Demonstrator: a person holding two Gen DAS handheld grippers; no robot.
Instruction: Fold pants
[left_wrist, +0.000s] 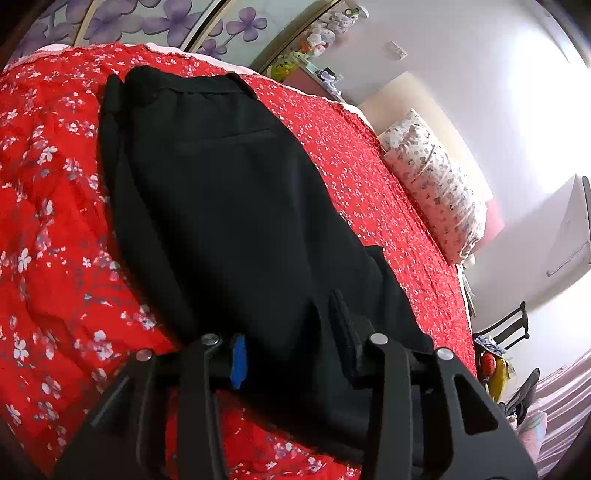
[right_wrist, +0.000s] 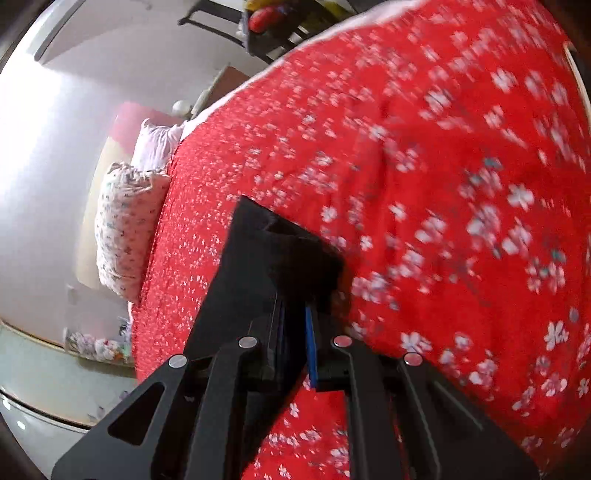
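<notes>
black pants laid along the bed

the pants (left_wrist: 229, 206) lie folded lengthwise on the red floral bedspread (left_wrist: 55, 229), waistband toward its far edge. the left gripper (left_wrist: 291, 332) stands partly parted over the near end, pads off the cloth. the right gripper (right_wrist: 295, 325) is clamped tight on a pants corner (right_wrist: 280, 251).

One pair of black pants (left_wrist: 229, 206), one red bedspread (left_wrist: 55, 221), perhaps two pillows (right_wrist: 125, 229), two claws (left_wrist: 288, 343).

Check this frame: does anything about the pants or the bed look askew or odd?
Mostly tidy. The black pants lie flat on the red floral bedspread, but a second layer's edge juts out unevenly near the bottom hem.
</notes>
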